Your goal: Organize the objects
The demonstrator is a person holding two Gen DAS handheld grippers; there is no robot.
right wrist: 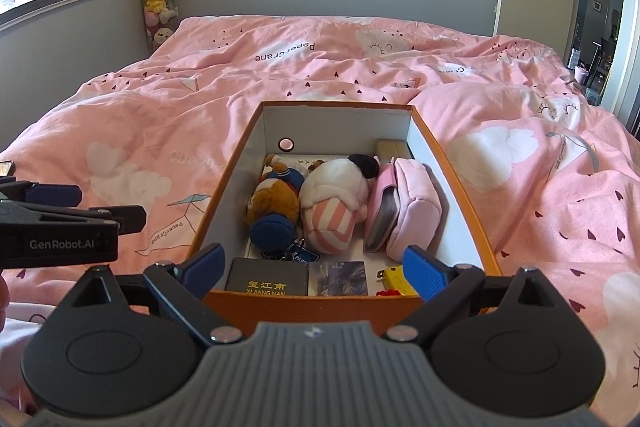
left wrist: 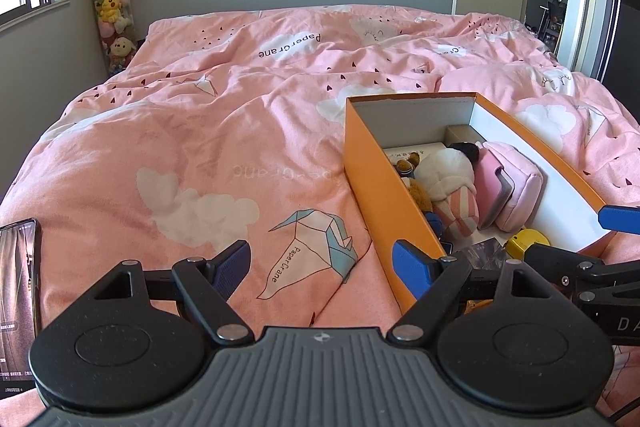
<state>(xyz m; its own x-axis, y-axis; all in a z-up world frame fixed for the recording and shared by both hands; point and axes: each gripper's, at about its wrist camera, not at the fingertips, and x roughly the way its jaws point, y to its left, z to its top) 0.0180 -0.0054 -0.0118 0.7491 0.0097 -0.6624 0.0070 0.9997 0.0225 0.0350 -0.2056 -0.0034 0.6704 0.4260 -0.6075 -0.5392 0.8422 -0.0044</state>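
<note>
Both tongs (left wrist: 322, 267) (right wrist: 316, 273) agape, empty, orange box (right wrist: 224, 195)

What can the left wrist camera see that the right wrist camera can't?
Only the left wrist view shows the black phone lying on the pink quilt. Only the right wrist view shows the black XI JIANG NAN box and brown teddy in blue. Both show the orange cardboard box, white striped plush and pink pouch.
</note>
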